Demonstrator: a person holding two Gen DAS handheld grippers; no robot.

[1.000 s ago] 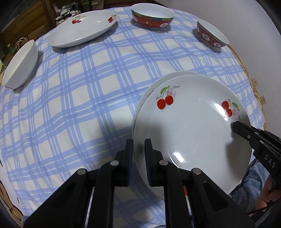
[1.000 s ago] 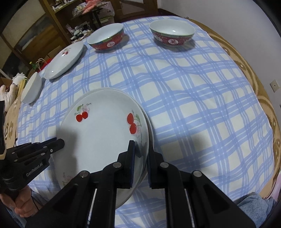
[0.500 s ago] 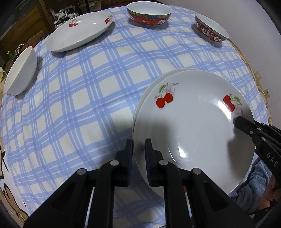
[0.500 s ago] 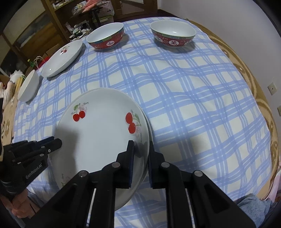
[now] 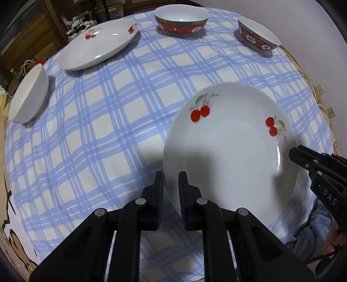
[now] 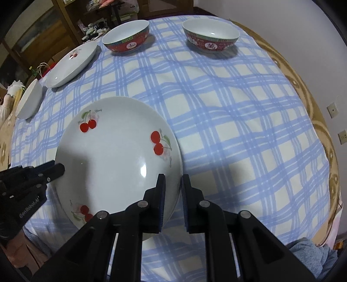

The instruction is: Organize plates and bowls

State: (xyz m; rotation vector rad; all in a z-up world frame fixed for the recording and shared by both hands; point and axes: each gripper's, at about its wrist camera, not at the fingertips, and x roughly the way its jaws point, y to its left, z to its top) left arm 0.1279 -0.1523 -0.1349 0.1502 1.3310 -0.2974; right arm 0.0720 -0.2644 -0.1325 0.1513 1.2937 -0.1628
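The cherry plate (image 5: 229, 151) is near the person's edge of the round table with the blue check cloth (image 5: 112, 121). Two grippers hold it, one on each side. The left gripper (image 5: 171, 191) pinches the plate's left rim, with its jaws almost closed on the thin edge. The right gripper (image 6: 173, 193) pinches the right rim the same way. In these two views I cannot tell if another plate lies under it, or if it touches the cloth.

From the cherry plate, a second cherry plate (image 5: 97, 45) sits far off to the back left. A plain white bowl (image 5: 28, 95) is out to the left, near the table edge. Two red bowls are at the far side: one red bowl (image 5: 181, 18) straight back and the other red bowl (image 5: 258, 34) back to the right.

I think the step now is to set or carry this plate so the plates make one pile. To do it well, keep both grips tight and move both hands together. Keep the plate flat so it does not slip out. Lower it slowly and straight. Let go only when it rests still. The rim is smooth, so a loose pinch could drop it.
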